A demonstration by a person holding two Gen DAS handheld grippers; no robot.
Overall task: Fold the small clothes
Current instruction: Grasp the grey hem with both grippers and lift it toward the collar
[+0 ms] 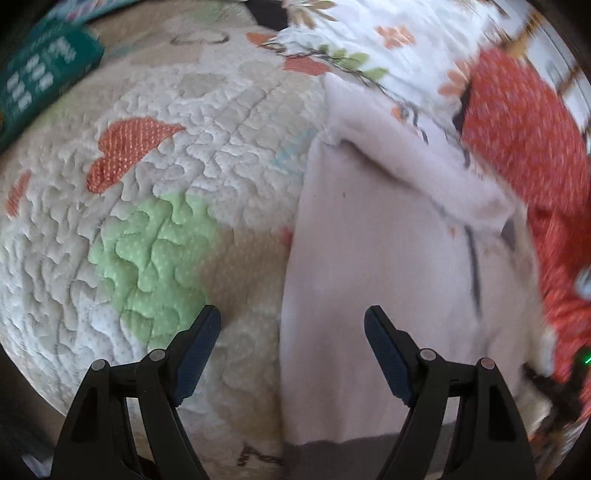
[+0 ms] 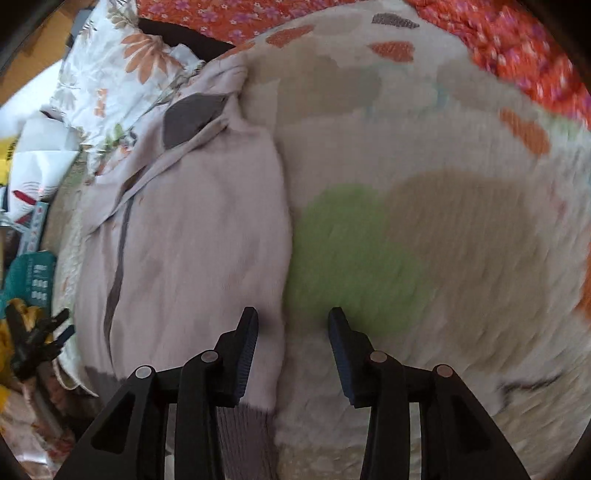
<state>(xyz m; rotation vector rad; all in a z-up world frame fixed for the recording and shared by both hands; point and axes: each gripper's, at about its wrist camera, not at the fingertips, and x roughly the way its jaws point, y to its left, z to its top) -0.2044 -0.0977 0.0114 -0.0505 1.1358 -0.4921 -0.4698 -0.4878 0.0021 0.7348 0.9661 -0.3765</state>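
Note:
A pale lilac garment [image 1: 388, 266] with dark grey trim lies folded lengthwise on a quilted bedspread [image 1: 147, 206]. In the left wrist view my left gripper [image 1: 291, 325] stands open above the garment's left edge, one finger over the quilt and one over the cloth, nothing between the pads. In the right wrist view the same lilac garment [image 2: 192, 236] lies left of centre, its grey ribbed hem [image 2: 243, 435] near the bottom. My right gripper [image 2: 293, 325] is open over the garment's right edge, holding nothing. The other gripper [image 2: 37, 343] shows small at the far left.
A floral pillow [image 1: 406, 33] lies beyond the garment, and red patterned cloth [image 1: 524, 140] sits to its right. A teal box [image 1: 40, 77] rests at the quilt's upper left. Papers and packages [image 2: 37, 177] crowd the left side in the right wrist view.

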